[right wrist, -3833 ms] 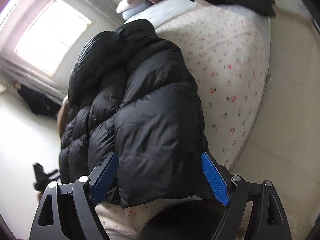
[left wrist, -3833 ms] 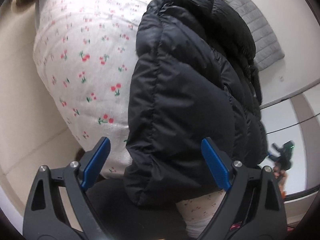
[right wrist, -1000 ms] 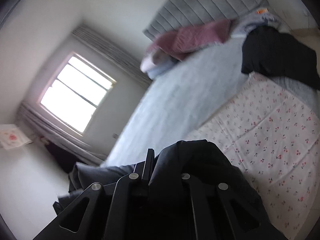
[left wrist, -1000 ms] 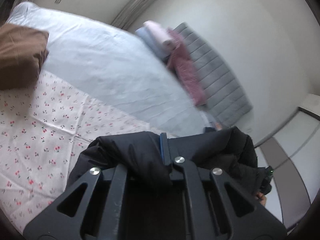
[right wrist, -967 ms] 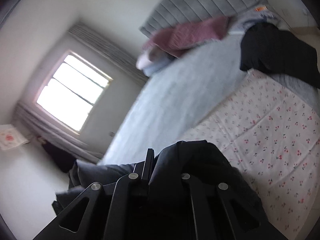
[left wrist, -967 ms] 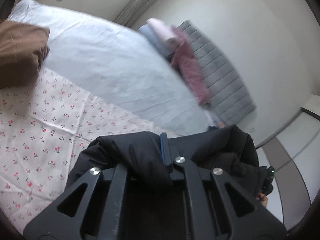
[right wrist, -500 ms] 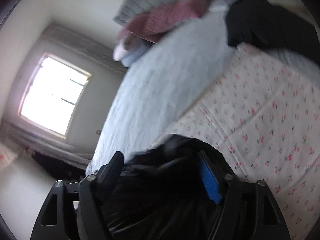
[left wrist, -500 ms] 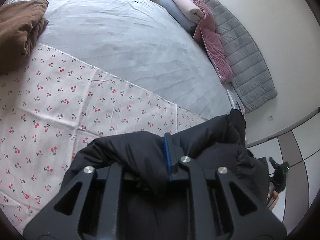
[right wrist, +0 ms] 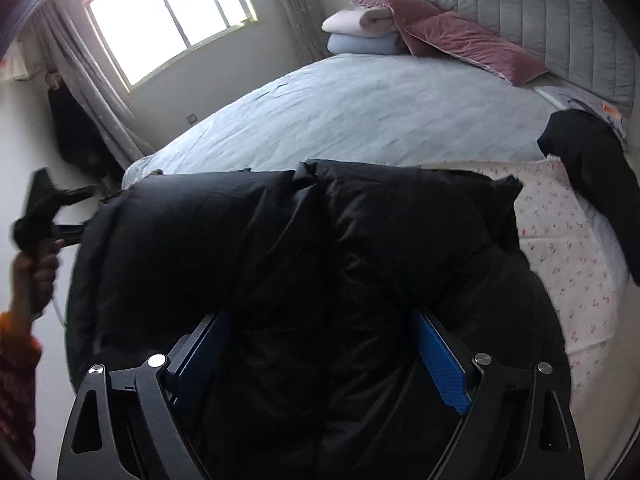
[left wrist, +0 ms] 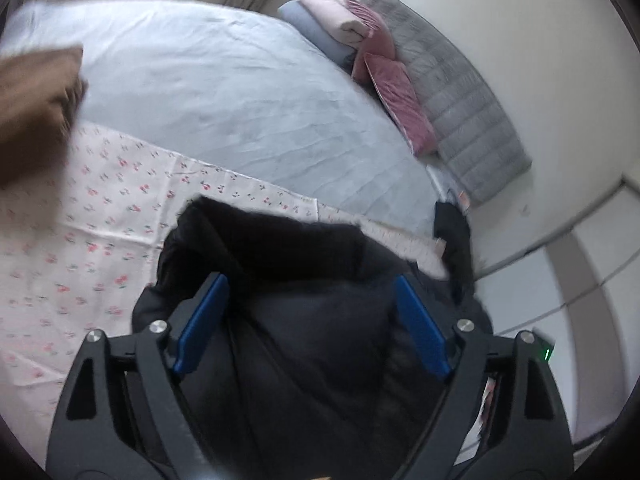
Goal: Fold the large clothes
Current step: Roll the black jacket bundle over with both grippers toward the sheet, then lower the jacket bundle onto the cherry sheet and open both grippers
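Black quilted puffer jacket (right wrist: 304, 248) fills the space right ahead of both your tools, folded into a thick bundle on the cherry-print sheet (left wrist: 104, 216) that covers the near part of the bed. Your left gripper (left wrist: 310, 320) has its jaws opening: the blue pads (left wrist: 202, 324) stand wide apart, one on each side of the jacket's dark bulk, and the fabric lies between them without either pad visibly pressing on it. Your right gripper (right wrist: 320, 356) is the same, jaws opening, its blue pads (right wrist: 442, 364) spread to either side of the padded roll, with the jacket between them and just ahead of the fingertips.

Beyond the left tool, the pale blue bedspread (left wrist: 224, 96) stretches away, and to its left sits a blurred brown cushion (left wrist: 36, 108). Further ahead and to the right of that tool are pink pillows (left wrist: 396, 96), folded pale bedding (left wrist: 332, 20) and a grey padded headboard (left wrist: 468, 100).

From the right tool, a second black garment (right wrist: 592, 160) lies ahead and to the right, at the bed's edge, well apart from the jacket. Far to the left of that tool you can see your left hand (right wrist: 34, 276) gripping its handle beside the jacket, with an orange patterned sleeve (right wrist: 16, 392) below it. A bright window (right wrist: 168, 12) stands ahead and to the left
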Tool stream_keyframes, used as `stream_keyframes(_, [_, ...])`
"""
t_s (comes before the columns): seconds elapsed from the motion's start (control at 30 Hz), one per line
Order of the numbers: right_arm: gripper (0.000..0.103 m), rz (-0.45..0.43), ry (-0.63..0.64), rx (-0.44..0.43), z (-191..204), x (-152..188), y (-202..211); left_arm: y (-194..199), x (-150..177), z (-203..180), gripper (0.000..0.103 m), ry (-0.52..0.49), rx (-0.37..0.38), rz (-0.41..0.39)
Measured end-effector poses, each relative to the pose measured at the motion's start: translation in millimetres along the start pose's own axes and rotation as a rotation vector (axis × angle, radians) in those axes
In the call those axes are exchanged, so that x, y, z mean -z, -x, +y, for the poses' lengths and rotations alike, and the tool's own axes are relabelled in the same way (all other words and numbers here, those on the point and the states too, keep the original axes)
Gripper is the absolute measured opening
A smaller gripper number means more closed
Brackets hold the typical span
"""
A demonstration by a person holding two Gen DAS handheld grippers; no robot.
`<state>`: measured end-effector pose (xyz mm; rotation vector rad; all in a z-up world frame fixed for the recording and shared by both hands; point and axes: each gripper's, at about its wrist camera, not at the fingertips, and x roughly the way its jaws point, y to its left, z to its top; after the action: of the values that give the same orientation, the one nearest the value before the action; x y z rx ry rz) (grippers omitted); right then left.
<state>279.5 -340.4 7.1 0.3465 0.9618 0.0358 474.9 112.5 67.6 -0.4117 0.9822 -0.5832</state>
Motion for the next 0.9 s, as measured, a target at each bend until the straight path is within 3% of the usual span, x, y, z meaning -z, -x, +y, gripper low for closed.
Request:
stream_keyframes(0.13, [0.077, -0.02, -0.047, -0.034, -8.6, 8.0, -2.8, 19.0, 46.9, -33.2, 0.086, -0.126, -0.14, 0.042])
stream_keyframes(0.3, [0.056, -0.008, -0.051, -0.059, -8.3, 15.8, -2.8, 4.4, 110.0, -53.8, 0.09, -0.184, -0.117, 0.107])
stream_keyframes(0.4, [0.046, 0.003, -0.032, -0.057, -4.4, 18.1, -1.1, -18.9, 127.1, -55.5, 0.09, -0.204, -0.14, 0.139])
stream_keyframes(0.5, [0.038, 0.005, -0.006, -0.042, -2.1, 23.0, -2.4, -32.6, 130.8, -51.9, 0.09, -0.173, -0.078, 0.143])
stream_keyframes(0.53, [0.033, 0.003, 0.01, -0.033, -0.3, 26.0, -2.2, -36.0, 131.4, -50.4, 0.084, -0.163, -0.052, 0.146])
stream_keyframes(0.6, [0.021, -0.006, 0.025, -0.026, 3.0, 31.3, 0.0, -38.3, 133.4, -51.1, 0.057, -0.162, -0.036, 0.15])
stream_keyframes(0.67, [0.012, -0.02, 0.028, -0.029, 3.7, 33.8, 3.5, -36.9, 134.1, -51.5, 0.011, -0.16, -0.019, 0.145])
stream_keyframes(0.73, [0.008, -0.046, 0.018, -0.028, 1.4, 32.8, 9.2, -26.0, 131.4, -50.5, 0.005, -0.136, -0.016, 0.088])
stream_keyframes(0.9, [0.004, -0.167, 0.023, -0.02, 7.4, 15.8, 35.4, 10.6, 104.8, -66.3, 0.004, -0.167, -0.03, -0.103])
